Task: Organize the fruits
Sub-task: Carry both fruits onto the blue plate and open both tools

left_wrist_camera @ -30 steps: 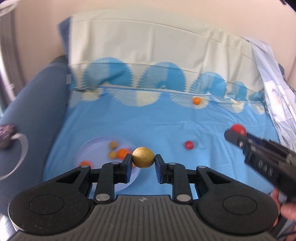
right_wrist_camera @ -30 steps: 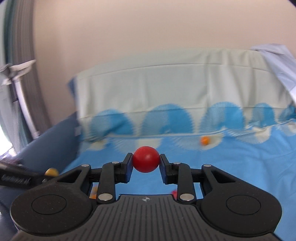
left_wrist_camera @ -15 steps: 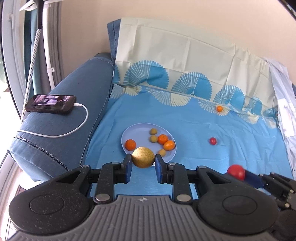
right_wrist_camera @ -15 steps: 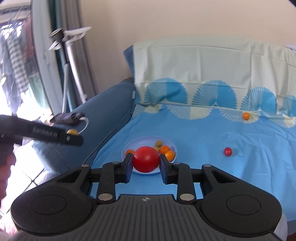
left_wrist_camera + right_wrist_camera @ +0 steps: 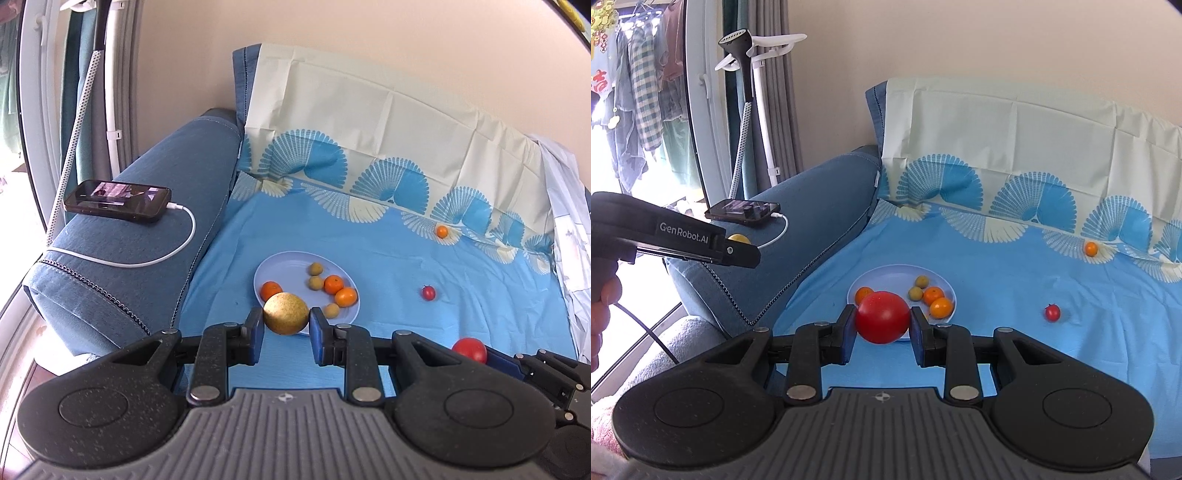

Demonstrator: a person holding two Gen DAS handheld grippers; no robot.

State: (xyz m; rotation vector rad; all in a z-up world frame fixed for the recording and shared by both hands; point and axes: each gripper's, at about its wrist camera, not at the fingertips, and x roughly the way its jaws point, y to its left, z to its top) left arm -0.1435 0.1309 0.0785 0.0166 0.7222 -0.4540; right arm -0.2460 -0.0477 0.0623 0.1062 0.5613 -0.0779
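1. Left gripper [image 5: 286, 324]: jaws clamped on a round, speckled yellow-brown fruit [image 5: 286, 313], one pad on each side. The fruit is held in the air, in front of the near rim of the plate [image 5: 271, 266] as the left wrist view shows it.
2. Right gripper [image 5: 882, 326]: jaws clamped on a red tomato [image 5: 882, 316], pads pressing both flanks. It too is held clear of the sheet, in line with the plate's near edge in the right wrist view.
3. Plate: pale blue, lying flat on the blue sheet [image 5: 388, 258] near the sofa arm [image 5: 155, 206].
4. Plate contents, left wrist view: three oranges [image 5: 333, 284] and three small olive-yellow fruits [image 5: 315, 268]. One orange sits apart at the left side; the rest cluster at the right.
5. Loose fruit on the sheet: a small red fruit [image 5: 428, 292] right of the plate, well apart from it; a small orange fruit [image 5: 441, 231] farther back, at the patterned band where the sheet turns up against the backrest.
6. Sofa arm: a dark phone [image 5: 118, 201] lies on top, screen up, with a white cable [image 5: 162, 258] plugged in and looping toward the front.
7. Cross-check: the right wrist view shows the left gripper from the side at the left edge, yellow fruit just visible at its tip, with a person's hand [image 5: 602, 306] on its handle.
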